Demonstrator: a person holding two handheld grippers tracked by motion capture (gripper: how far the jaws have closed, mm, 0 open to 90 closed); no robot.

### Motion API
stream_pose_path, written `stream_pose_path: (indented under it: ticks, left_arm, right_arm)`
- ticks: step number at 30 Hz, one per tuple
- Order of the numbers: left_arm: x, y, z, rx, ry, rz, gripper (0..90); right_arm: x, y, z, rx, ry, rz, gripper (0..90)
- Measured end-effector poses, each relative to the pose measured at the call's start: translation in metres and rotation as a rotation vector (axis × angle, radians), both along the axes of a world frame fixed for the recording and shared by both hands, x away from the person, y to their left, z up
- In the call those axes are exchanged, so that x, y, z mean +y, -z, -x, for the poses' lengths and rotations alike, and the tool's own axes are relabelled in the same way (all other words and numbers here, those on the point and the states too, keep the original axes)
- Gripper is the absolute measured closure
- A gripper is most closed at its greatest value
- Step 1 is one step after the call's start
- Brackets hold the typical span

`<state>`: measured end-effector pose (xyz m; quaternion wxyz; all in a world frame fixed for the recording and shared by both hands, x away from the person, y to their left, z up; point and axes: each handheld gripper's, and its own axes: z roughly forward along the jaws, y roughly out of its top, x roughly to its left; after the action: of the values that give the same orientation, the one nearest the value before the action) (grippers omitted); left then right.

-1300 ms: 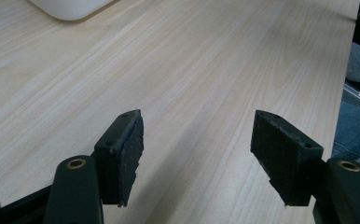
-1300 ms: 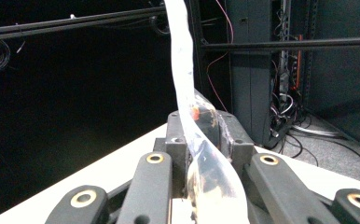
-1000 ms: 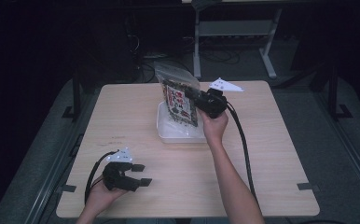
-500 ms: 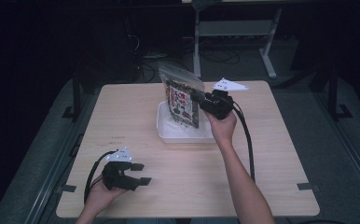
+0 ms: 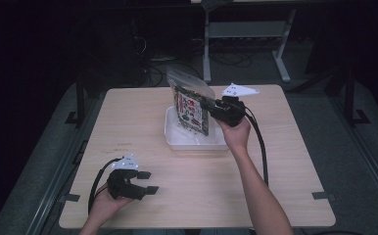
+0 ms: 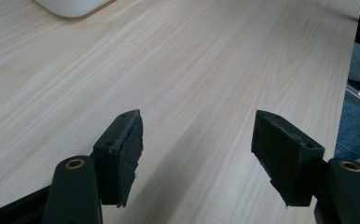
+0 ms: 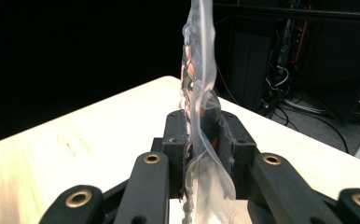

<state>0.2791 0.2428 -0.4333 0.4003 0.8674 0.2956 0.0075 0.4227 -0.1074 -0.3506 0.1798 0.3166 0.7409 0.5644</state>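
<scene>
The right gripper (image 5: 210,108) pinches the bag (image 5: 191,105) by its right edge at centre frame, long axis upright, hanging directly over the tray (image 5: 197,142) (straight down is in). The left gripper (image 5: 148,182), lower left, rests open and empty.

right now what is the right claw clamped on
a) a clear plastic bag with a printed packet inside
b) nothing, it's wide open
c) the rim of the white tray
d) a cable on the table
a, since the right claw has its jaws pinched on the clear plastic bag, holding it upright above the white tray, while the left claw rests open near the table's front edge.
</scene>
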Motion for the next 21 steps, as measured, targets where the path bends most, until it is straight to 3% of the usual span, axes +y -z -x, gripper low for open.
stream_pose_path:
  ticks: [21]
  left_arm:
    - [-0.0011, 0.0012, -0.0012, 0.007, 0.002, -0.003, 32.3]
  right_arm:
    - [-0.0059, 0.0057, 0.0028, 0.012, -0.013, -0.005, 75.2]
